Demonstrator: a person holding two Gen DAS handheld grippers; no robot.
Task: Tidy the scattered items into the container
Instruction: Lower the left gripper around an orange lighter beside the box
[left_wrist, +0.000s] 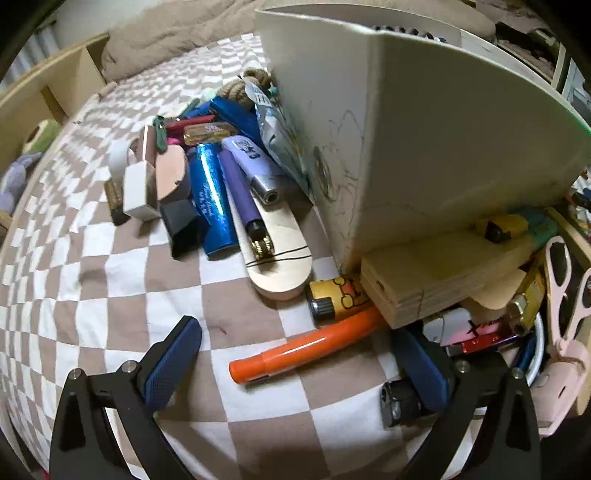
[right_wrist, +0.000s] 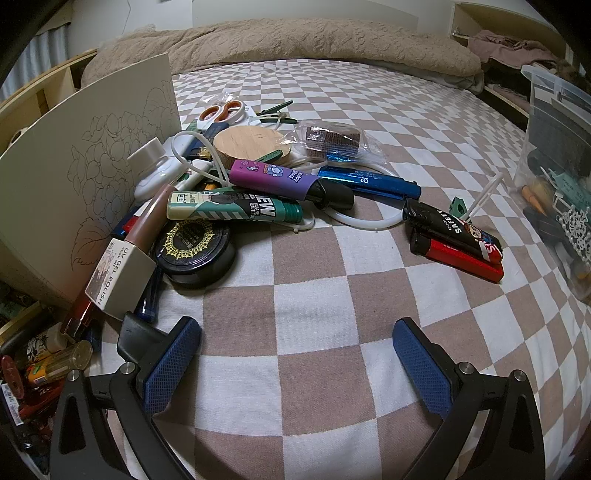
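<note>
Small items lie scattered on a checkered bedspread. In the left wrist view my left gripper (left_wrist: 301, 354) is open and empty, with an orange pen (left_wrist: 306, 350) lying between its fingers. A yellow lighter (left_wrist: 338, 297), a wooden block (left_wrist: 439, 273) and a blue tube (left_wrist: 214, 195) lie just beyond. In the right wrist view my right gripper (right_wrist: 297, 358) is open and empty above bare bedspread. Ahead are a black round tin (right_wrist: 195, 251), a UV gel polish bottle (right_wrist: 129, 258), a purple marker (right_wrist: 280, 179) and two lighters (right_wrist: 458, 240). A clear plastic container (right_wrist: 554, 166) holding several items stands at the right edge.
A white canvas board (right_wrist: 92, 158) with a flower outline stands upright at the left of the pile; it also shows in the left wrist view (left_wrist: 424, 122). Orange-handled scissors (right_wrist: 221, 110) and a wooden disc (right_wrist: 251, 144) lie further back. A beige blanket (right_wrist: 295, 40) lies along the far side.
</note>
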